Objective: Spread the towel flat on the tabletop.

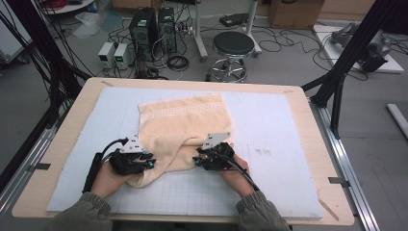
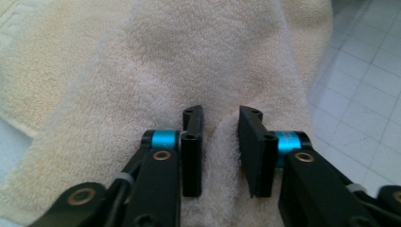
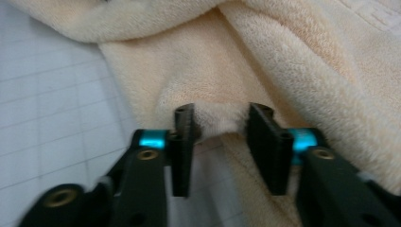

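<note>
Folding step in hand: left gripper (image 1: 144,161) and right gripper (image 1: 201,159) each pinch the towel (image 1: 185,122); next, carry toward 12 o'clock.

Even, soft overhead lighting; faint shadows on tabletop (image 1: 269,125). High view sharp, edges slightly bowed. Both gripper views soft-focused; right gripper view motion-blurred at lower left.

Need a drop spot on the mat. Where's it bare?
Bare: the mat right of the towel out to the table edge; a strip left of the towel; the near band below both hands. Crowded: the towel's near edge, where the left gripper and right gripper work.
</note>
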`<state>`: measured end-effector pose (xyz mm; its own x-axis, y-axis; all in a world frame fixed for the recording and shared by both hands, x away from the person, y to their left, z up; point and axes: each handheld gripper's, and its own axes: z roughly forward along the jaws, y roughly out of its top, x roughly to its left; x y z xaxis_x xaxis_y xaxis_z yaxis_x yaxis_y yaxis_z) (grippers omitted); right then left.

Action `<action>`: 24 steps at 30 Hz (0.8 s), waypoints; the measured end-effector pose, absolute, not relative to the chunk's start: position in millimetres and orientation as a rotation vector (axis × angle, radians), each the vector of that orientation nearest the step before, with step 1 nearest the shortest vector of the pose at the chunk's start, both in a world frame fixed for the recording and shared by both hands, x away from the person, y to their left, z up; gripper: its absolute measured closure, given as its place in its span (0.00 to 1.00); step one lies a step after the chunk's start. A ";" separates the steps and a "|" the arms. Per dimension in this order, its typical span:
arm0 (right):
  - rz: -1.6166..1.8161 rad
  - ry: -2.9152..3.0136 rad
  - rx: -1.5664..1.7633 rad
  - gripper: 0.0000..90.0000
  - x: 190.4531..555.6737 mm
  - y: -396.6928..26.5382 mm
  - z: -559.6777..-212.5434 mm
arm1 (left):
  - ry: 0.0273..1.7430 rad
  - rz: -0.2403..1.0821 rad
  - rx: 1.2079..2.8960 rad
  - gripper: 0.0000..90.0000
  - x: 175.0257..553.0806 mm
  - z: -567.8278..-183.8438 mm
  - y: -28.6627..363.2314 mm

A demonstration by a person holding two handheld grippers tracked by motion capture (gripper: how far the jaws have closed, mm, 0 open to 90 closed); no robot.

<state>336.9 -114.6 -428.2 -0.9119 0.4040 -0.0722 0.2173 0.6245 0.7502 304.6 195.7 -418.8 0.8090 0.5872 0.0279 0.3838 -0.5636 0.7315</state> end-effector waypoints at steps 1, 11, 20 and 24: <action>1.165 2.620 0.507 0.85 337.7 -114.0 -429.0 | 0.702 0.351 2.241 0.87 304.6 -418.6 195.6; 1.216 2.636 0.509 0.93 332.6 -129.8 -415.4 | 0.686 0.372 2.181 0.92 295.4 -403.7 200.4; 1.257 2.568 0.547 0.94 312.1 -173.2 -390.3 | 0.673 0.401 2.084 0.93 287.5 -371.6 208.0; 1.271 2.527 0.572 0.94 303.8 -193.3 -379.7 | 0.674 0.404 2.064 0.93 287.4 -364.4 208.7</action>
<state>303.8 -193.3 -379.7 -0.8900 0.4532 -0.0502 0.2299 0.5412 0.8089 287.4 208.7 -364.4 0.7981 0.6019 0.0279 0.3077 -0.4468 0.8400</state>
